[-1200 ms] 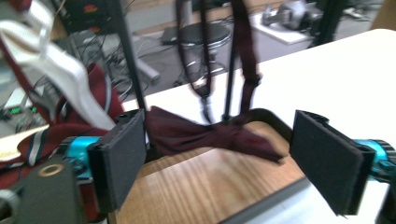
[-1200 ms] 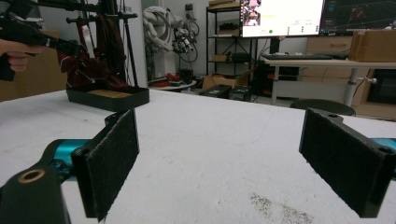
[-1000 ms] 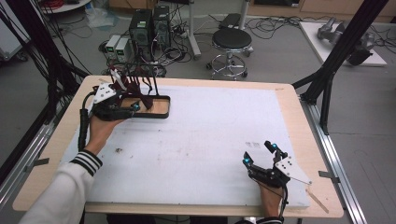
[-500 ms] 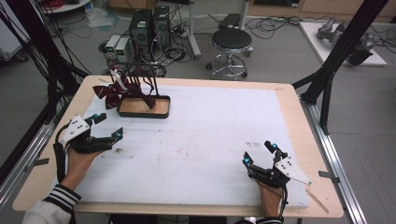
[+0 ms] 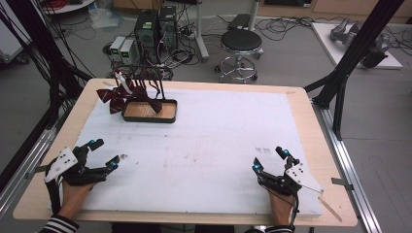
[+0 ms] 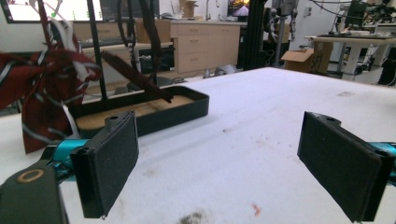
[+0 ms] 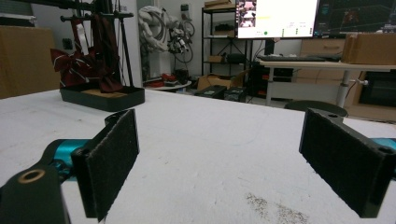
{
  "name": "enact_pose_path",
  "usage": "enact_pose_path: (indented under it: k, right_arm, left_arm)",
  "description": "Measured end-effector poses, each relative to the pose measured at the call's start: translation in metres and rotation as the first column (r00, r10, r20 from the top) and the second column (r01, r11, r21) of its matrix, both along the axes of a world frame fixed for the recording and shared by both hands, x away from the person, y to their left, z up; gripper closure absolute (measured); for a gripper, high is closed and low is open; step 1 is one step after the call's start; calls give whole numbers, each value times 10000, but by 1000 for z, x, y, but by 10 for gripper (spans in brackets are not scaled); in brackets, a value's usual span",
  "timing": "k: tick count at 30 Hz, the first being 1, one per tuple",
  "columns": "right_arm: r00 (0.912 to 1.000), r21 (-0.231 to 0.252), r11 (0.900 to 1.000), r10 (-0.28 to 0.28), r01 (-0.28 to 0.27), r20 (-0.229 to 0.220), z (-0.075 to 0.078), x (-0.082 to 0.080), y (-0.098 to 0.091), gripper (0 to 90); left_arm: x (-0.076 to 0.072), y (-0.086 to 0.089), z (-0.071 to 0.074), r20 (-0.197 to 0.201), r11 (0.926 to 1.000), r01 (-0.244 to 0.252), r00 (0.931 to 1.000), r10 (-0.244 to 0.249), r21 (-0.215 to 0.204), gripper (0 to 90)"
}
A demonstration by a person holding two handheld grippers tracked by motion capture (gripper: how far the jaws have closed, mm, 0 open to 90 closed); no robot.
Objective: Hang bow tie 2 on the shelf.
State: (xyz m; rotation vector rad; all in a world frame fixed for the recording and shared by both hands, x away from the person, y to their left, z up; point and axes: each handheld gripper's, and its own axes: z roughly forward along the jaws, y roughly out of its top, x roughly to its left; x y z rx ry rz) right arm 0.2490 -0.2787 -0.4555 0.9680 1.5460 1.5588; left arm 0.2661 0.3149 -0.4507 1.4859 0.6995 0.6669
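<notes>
Two tools rest low on the table (image 5: 204, 145), both well apart from the tray (image 5: 148, 111) that serves as the landmark here. The left tool (image 5: 104, 153) lies on the near side of the tray, close to the table's left edge, held by a hand (image 5: 75, 191) with a striped cuff. Its jaws stand wide apart with nothing between them; in the left gripper view the two black pads (image 6: 109, 161) frame bare white tabletop, and the tray (image 6: 140, 109) sits beyond them to the left.

The right tool (image 5: 269, 158) lies far from the tray, toward the table's near right corner, with a hand (image 5: 281, 206) behind it. Its jaws are likewise spread and hold nothing. In the right gripper view the tray (image 7: 102, 99) appears far off at the upper left, past the left pad (image 7: 112, 156).

The tray is a shallow dark dish with a wooden floor, standing near the far left part of the table. A thin black rack (image 5: 145, 85) rises from it. Dark red bow ties (image 5: 114, 94) with pale stripes hang on the rack and spill over the tray's left side; one strap (image 5: 153, 103) slants down into the tray.
</notes>
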Motion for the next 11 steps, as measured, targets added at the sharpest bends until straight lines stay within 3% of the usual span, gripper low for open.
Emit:
enact_pose_path:
  k: [6, 11]
  right_arm:
    - [10000, -43, 10000, 4, -4, 52, 0, 0, 0, 113]
    - [10000, -54, 10000, 40, -40, 85, 0, 0, 0, 112]
  left_arm:
    - [-3, 1, -3, 271, 9999, -102, 9996, 102, -18, 131]
    - [-4, 3, -4, 323, 9991, -223, 9992, 234, -347, 133]
